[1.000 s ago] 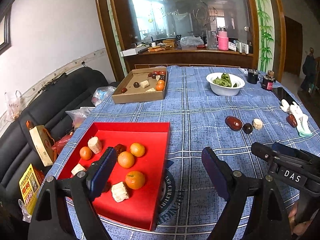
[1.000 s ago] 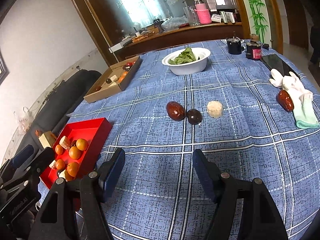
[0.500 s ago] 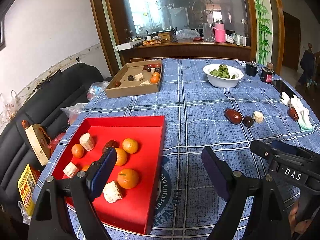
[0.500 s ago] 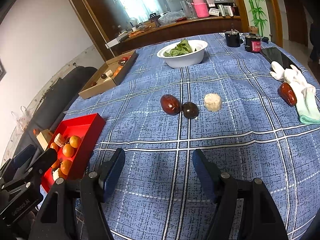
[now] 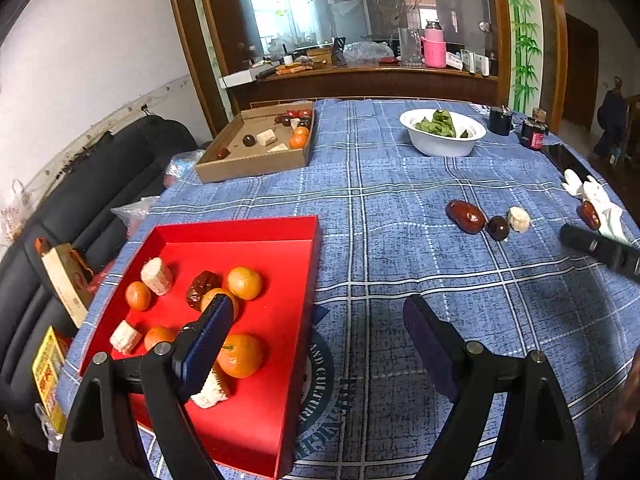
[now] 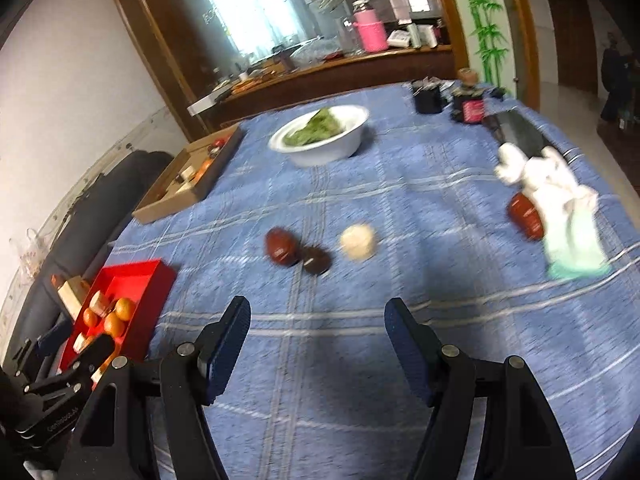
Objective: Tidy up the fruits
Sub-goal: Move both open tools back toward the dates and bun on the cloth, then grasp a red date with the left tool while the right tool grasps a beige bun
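1. Tongs first: the right tongs (image 6: 316, 344) stand wide and empty above the blue checked worktop (image 6: 400, 320), tilted down toward three loose pieces.
2. Left tongs (image 5: 316, 344) are also wide and carry nothing; one finger hangs over the red tray (image 5: 276, 420), the other over bare cloth beside it.
3. Loose pieces lie just ahead of the right tongs: a red date (image 6: 281, 247) touching a dark round fruit (image 6: 316, 261), and a pale chunk (image 6: 359, 241) just beside them.
4. Another red date (image 6: 526, 212) lies well off to the right, against a white glove (image 6: 560, 200).
5. Tray contents already include several oranges (image 5: 244, 283), pale chunks and a wrinkled date, so the sorting looks partly done.
6. Step in hand, as I judge it: the right tongs are approaching the loose trio for a pick-up, with nothing gripped yet.
7. Next move calls for choosing one piece, straddling it without knocking its neighbour, and closing gently; the touching date and dark fruit look likely to roll if nudged.
8. Farther off, a cardboard box (image 5: 256, 160) holds more fruit, and a white bowl (image 5: 442, 142) holds greens.
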`<state>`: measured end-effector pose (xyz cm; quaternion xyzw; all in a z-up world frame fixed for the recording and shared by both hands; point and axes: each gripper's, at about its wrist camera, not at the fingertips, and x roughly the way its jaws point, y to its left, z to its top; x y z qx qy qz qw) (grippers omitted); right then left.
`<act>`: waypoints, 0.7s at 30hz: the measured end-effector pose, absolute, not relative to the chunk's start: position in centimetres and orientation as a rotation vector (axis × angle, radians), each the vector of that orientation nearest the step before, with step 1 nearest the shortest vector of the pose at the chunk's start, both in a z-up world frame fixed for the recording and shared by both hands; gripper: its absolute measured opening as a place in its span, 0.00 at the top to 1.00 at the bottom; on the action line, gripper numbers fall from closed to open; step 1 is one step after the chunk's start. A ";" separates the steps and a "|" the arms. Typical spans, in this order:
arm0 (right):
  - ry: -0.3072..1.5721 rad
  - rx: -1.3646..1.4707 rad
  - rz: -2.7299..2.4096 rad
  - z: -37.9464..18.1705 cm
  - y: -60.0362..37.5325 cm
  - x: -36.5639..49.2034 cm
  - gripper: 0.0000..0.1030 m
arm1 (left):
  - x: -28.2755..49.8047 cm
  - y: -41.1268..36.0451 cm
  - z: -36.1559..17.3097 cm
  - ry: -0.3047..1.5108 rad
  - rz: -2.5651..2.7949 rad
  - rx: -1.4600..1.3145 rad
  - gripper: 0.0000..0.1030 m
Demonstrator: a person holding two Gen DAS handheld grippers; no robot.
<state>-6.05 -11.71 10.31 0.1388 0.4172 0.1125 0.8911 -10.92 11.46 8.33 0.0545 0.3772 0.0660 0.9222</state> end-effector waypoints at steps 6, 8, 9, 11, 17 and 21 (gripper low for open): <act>0.821 0.234 0.146 11.6 -15.7 -4.2 0.41 | -9.5 13.1 8.5 0.804 0.096 0.004 0.16; 0.837 0.245 0.137 11.4 -16.5 -3.2 0.43 | -9.1 12.8 8.4 0.814 0.040 -0.018 0.24; 0.848 0.259 0.144 11.2 -16.7 -2.5 0.43 | -8.8 12.5 8.3 0.825 0.008 -0.025 0.40; 0.879 0.273 0.185 10.4 -16.1 -1.1 0.43 | -8.1 11.7 7.8 0.855 -0.038 -0.028 0.60; 0.946 0.182 0.222 7.7 -12.5 2.2 0.43 | -6.2 10.7 7.4 0.884 -0.061 -0.071 0.60; 0.983 0.143 0.231 5.9 -11.3 3.3 0.43 | -4.5 10.1 7.7 0.878 -0.074 -0.110 0.44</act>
